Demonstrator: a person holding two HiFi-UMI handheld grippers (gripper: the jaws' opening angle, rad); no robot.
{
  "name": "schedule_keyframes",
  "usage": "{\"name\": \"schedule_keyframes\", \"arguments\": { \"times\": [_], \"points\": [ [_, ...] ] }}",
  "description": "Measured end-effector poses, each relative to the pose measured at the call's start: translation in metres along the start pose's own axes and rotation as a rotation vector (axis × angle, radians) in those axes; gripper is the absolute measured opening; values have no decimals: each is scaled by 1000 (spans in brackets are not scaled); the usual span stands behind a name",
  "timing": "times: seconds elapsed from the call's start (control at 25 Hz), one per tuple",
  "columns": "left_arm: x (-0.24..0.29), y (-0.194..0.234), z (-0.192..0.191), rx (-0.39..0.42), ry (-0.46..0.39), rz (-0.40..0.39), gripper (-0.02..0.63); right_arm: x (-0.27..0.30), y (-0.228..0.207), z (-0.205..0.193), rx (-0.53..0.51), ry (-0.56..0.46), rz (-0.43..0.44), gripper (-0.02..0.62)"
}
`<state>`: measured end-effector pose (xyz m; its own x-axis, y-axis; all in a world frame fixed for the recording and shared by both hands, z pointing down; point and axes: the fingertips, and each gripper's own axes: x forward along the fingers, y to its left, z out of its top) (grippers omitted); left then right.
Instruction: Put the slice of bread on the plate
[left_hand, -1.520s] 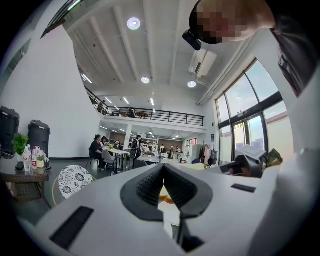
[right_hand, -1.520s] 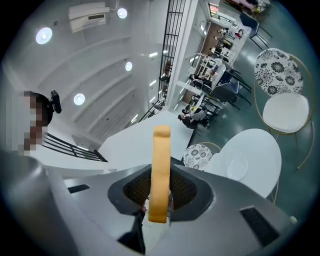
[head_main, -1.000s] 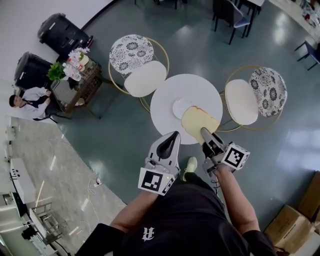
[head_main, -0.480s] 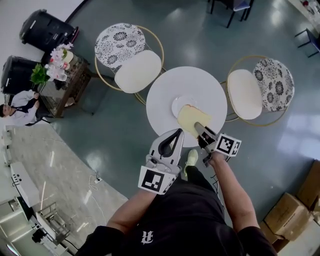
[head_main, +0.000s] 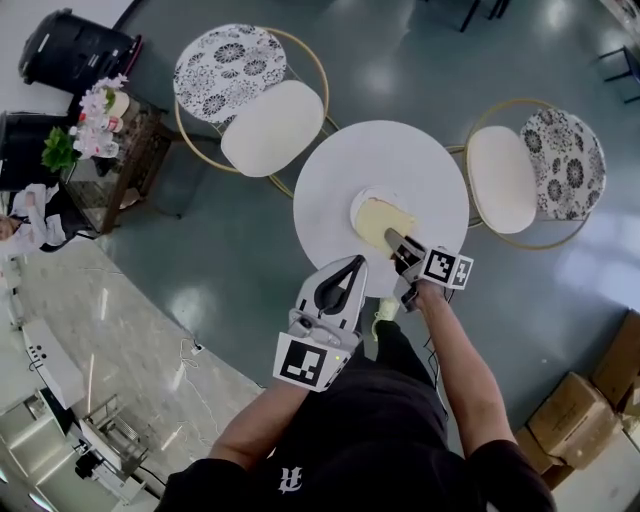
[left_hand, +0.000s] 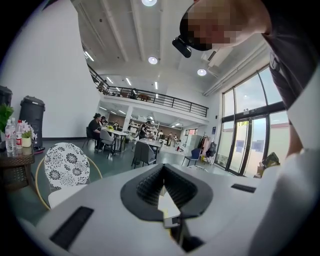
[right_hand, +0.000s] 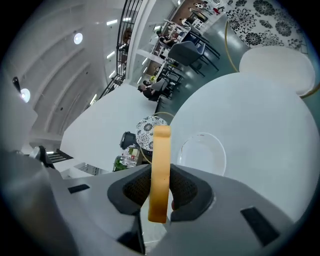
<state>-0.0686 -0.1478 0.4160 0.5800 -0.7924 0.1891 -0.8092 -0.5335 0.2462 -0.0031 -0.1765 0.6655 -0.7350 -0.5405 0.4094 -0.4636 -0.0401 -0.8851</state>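
The right gripper (head_main: 397, 243) was clamped on the slice of bread (right_hand: 160, 170). Its pads pinched the near edge, with the jaws set narrowly apart by the slice's thickness. The rest of the slice reached out ahead of the fingertips, and in the head view it lay over the clear plate (head_main: 362, 198). Whether it touched the plate could not be told. In the right gripper view the plate's rim (right_hand: 220, 150) showed just past the slice and a little to its right.

The left gripper (head_main: 354, 264) was near the right one, on its left. Its jaws were closed together with nothing between them, and its tips sat at the near rim of the round white table (head_main: 400, 160). That rim ran beneath the right gripper as well.

Beyond the plate and to either side of it, the tabletop was bare out to its far edge. Farther off, one cushioned chair (head_main: 265, 125) stood beside the table at far left and another chair (head_main: 505, 180) at far right, with the grey-green floor (head_main: 250, 260) around them.
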Motion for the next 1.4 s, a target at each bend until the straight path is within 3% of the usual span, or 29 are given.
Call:
{"name": "schedule_keyframes", "arguments": {
  "times": [0.68, 0.8, 1.12, 1.4],
  "points": [
    [17, 31, -13, -32, 40, -2, 6, 36, -42, 0, -15, 59, -133, 89],
    [18, 34, -14, -38, 40, -4, 6, 35, -48, -2, -82, 86, -205, 91],
    [23, 37, -16, -45, 46, -11, 6, 32, -67, -4, -351, 168, -487, 186],
    [24, 43, -19, -52, 53, -12, 6, 27, -86, 0, -423, 193, -608, 280]
  ]
}}
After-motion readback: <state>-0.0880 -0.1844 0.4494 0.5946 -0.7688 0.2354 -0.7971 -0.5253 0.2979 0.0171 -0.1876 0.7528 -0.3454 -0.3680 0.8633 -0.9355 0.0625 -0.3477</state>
